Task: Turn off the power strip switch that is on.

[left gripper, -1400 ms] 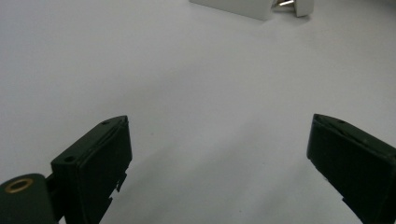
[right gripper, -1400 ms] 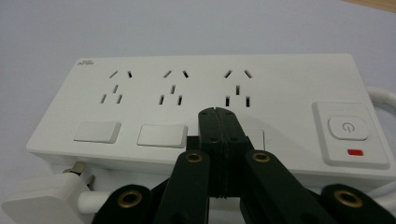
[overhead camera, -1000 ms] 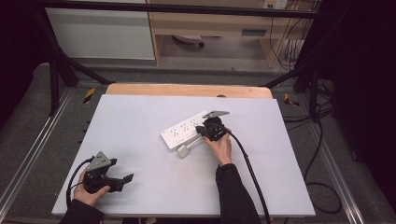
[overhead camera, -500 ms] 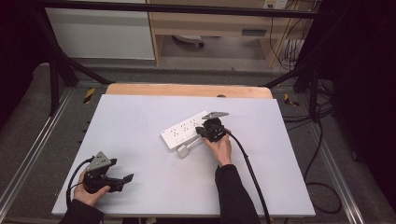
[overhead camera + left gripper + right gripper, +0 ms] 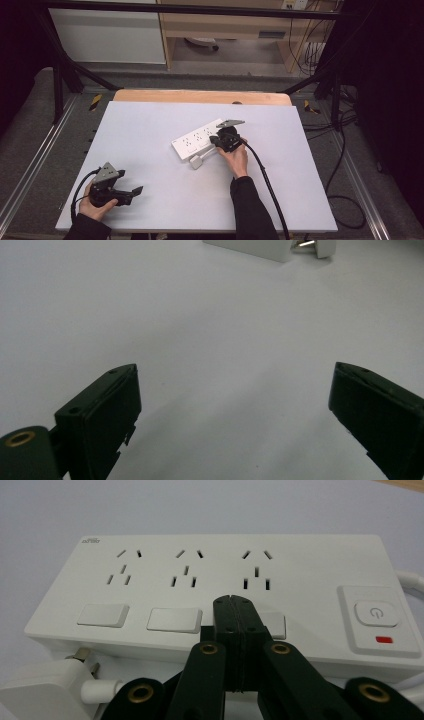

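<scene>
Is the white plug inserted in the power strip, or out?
Out. The white plug lies on the table beside the power strip, prongs bare.

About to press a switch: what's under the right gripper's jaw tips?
The shut right gripper covers most of the third rocker switch on the power strip; whether the tips touch it is hidden.

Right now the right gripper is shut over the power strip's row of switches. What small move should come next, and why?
Probably press the right gripper straight down a little. Its jaws are shut together, their tip over the third rocker switch of the power strip, so a short push looks like the way to flip it. The left gripper, open near the table's front corner, can stay put.
</scene>
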Demonstrator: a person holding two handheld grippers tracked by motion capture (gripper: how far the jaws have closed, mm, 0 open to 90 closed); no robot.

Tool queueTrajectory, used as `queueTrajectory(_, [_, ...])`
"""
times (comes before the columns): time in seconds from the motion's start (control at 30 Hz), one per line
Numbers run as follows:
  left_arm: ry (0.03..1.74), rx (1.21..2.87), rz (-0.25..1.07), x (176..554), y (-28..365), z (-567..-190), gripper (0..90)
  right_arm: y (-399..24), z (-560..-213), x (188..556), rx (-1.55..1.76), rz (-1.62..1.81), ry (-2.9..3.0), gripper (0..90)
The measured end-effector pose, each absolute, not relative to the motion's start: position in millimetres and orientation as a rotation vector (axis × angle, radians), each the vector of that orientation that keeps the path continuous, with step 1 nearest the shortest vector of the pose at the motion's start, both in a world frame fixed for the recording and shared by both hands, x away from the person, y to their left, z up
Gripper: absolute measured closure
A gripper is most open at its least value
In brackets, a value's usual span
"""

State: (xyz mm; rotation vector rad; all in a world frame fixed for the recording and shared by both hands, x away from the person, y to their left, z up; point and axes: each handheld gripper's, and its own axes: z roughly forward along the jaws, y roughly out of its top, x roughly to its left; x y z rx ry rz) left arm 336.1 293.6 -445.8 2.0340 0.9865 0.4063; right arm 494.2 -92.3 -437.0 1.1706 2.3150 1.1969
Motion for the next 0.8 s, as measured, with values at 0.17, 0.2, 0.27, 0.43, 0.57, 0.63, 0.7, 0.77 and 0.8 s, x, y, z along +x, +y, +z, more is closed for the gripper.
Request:
queueTrajectory(0.17, [0.988, 2.033, 0.406, 336.3, 293.8, -445.9, 6.2, -96.3, -429.7, 491.7, 1.153, 1.218, 2.313, 90.0])
queueTrajectory(0.2, [0.987, 2.033, 0.406, 336.1, 293.7, -445.8, 6.2, -97.5, -426.2, 490.0, 1.145, 1.22, 2.311, 90.0])
queueTrajectory(0.27, [0.986, 2.034, 0.407, 336.0, 293.6, -445.7, 6.2, -99.0, -423.5, 488.3, 1.14, 1.215, 2.312, 90.0])
queueTrajectory(0.43, [0.988, 2.033, 0.406, 336.2, 293.6, -445.9, 6.2, -104.8, -415.1, 484.0, 1.139, 1.206, 2.307, 85.9])
queueTrajectory(0.57, [0.988, 2.034, 0.407, 336.0, 293.5, -445.9, 6.3, -110.1, -408.2, 479.9, 1.142, 1.202, 2.315, 78.1])
queueTrajectory(0.63, [0.988, 2.034, 0.407, 336.1, 293.5, -445.7, 6.2, -111.3, -406.6, 478.4, 1.144, 1.202, 2.318, 76.0])
queueTrajectory(0.7, [0.989, 2.034, 0.406, 336.1, 293.5, -445.9, 6.2, -114.0, -403.5, 475.2, 1.143, 1.194, 2.326, 71.3])
queueTrajectory(0.77, [0.99, 2.034, 0.405, 336.1, 293.5, -446.0, 6.2, -117.1, -401.2, 472.0, 1.145, 1.208, 2.327, 65.1])
queueTrajectory(0.8, [0.99, 2.034, 0.406, 336.1, 293.6, -446.0, 6.2, -121.0, -400.0, 469.1, 1.149, 1.206, 2.324, 56.3])
